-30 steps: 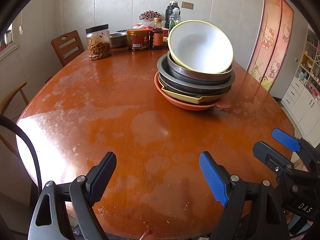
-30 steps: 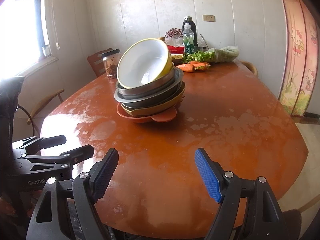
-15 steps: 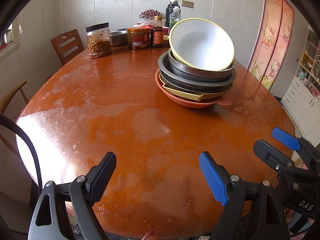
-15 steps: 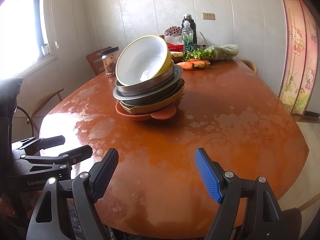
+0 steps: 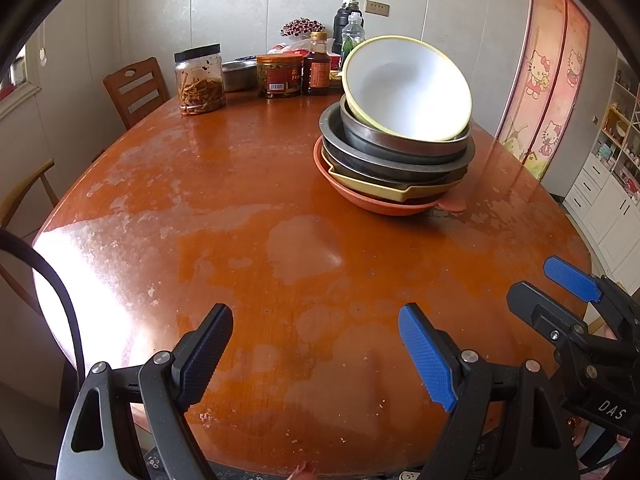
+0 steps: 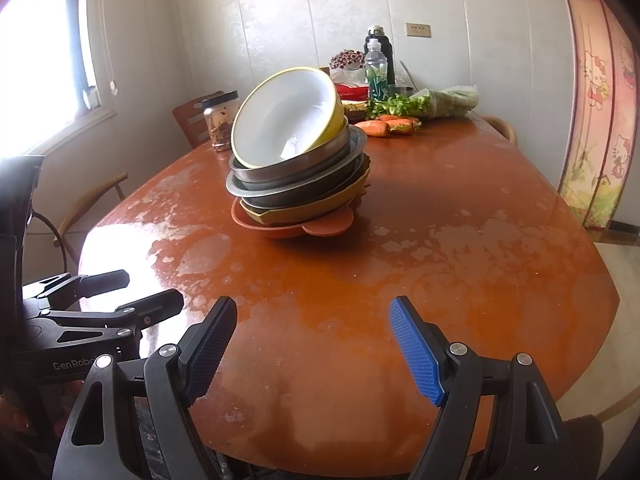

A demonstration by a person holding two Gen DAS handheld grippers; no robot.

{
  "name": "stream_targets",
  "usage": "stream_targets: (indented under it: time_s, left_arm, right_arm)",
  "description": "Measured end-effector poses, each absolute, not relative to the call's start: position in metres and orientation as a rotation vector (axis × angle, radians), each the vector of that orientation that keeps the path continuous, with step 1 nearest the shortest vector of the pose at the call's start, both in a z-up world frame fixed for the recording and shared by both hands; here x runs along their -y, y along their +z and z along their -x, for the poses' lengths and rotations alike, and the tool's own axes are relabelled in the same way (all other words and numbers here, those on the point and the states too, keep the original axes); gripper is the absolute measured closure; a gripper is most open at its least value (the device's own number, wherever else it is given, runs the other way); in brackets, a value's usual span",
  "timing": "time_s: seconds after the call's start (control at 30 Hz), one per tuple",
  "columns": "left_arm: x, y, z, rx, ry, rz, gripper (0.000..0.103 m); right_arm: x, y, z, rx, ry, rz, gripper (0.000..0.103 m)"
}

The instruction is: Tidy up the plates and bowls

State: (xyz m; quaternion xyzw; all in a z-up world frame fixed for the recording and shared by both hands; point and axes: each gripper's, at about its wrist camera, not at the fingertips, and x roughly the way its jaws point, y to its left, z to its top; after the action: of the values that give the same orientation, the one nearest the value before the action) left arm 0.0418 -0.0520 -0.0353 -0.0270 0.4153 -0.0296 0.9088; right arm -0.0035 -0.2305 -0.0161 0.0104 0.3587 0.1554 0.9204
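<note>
Stack of bowls and plates (image 5: 396,152) on the far half of the orange table (image 5: 224,208), larger in both views than a second ago, so nearer to both cameras; order within it unchanged. Topmost: yellow bowl (image 5: 406,88), white inside, tilted toward the near edge, nothing in it. Beneath: nested metal bowls (image 5: 396,150), then a yellow dish, then an orange plate (image 5: 380,204) at the bottom. Left gripper (image 5: 316,360) spread wide, holding nothing, over the near table edge. Right gripper (image 6: 312,352) likewise wide, nothing held, beside the left. Bare tabletop between grippers and stack. Behind the stack: lidded jar (image 5: 199,80) of brown strips, sauce bottle (image 5: 318,64), carrots (image 6: 384,126), greens (image 6: 424,104).
</note>
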Motion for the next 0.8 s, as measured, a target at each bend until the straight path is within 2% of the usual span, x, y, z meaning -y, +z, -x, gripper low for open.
stream_targets:
  time_s: [0.8]
  left_arm:
    - [0.0500, -0.0353, -0.0408, -0.860, -0.051, 0.050, 0.018]
  right_arm:
    - [0.2328, -0.0192, 0.0021, -0.752, 0.317, -0.028, 0.023]
